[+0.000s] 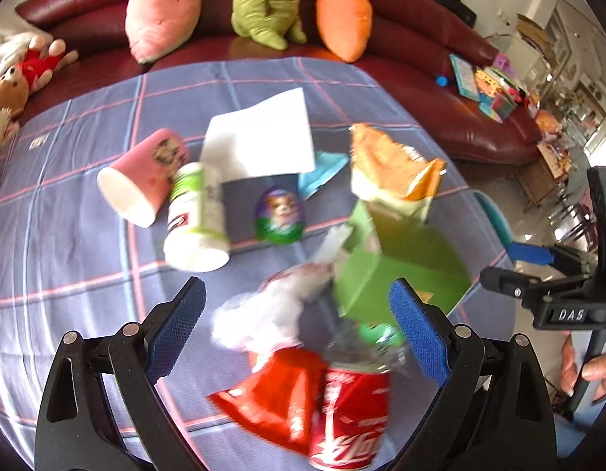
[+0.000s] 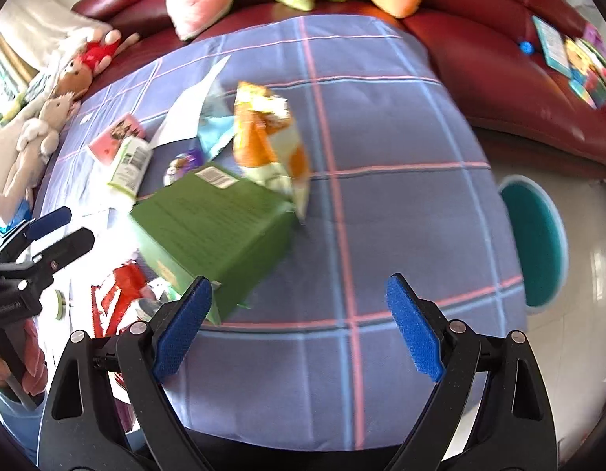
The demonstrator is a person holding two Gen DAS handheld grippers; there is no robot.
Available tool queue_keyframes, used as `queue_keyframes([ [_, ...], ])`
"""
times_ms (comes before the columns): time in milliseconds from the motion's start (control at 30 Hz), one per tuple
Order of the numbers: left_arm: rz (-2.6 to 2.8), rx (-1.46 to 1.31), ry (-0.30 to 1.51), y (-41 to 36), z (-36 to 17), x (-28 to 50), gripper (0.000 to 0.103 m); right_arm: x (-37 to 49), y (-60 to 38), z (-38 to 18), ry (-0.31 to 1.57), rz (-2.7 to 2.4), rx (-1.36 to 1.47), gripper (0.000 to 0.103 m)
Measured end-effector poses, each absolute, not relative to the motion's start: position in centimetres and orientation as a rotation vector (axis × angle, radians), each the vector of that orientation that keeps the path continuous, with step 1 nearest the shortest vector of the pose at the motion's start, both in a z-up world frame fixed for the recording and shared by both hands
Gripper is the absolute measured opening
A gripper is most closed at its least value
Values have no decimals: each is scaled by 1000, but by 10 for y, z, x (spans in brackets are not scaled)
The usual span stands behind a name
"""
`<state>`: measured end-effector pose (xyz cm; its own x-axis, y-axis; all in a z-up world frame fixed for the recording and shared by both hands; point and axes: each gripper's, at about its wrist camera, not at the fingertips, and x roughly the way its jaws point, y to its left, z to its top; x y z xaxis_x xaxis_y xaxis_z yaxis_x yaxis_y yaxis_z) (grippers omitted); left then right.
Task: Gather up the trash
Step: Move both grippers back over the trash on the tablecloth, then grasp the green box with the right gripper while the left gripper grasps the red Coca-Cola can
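The trash is lying scattered across the checked table [image 2: 401,196] — a green box [image 2: 212,231], a chip bag [image 2: 263,137], a red can [image 1: 350,416] and two cups [image 1: 141,176] tipped on their sides, probably dropped there for clearing. The left tool [image 1: 299,329] is hanging released over the can and a white tissue [image 1: 263,314]. The right tool [image 2: 299,329] is gaping too — holding nothing, beside the box.
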<state>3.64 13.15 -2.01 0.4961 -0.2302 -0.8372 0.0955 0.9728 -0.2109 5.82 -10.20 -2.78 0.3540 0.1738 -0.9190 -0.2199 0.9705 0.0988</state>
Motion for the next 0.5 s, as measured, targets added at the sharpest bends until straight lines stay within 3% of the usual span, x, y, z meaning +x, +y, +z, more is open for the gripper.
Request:
queue_keyframes([
  [500, -302, -71, 1070, 99, -40, 38, 95, 72, -128, -59, 1258, 161, -38, 89],
])
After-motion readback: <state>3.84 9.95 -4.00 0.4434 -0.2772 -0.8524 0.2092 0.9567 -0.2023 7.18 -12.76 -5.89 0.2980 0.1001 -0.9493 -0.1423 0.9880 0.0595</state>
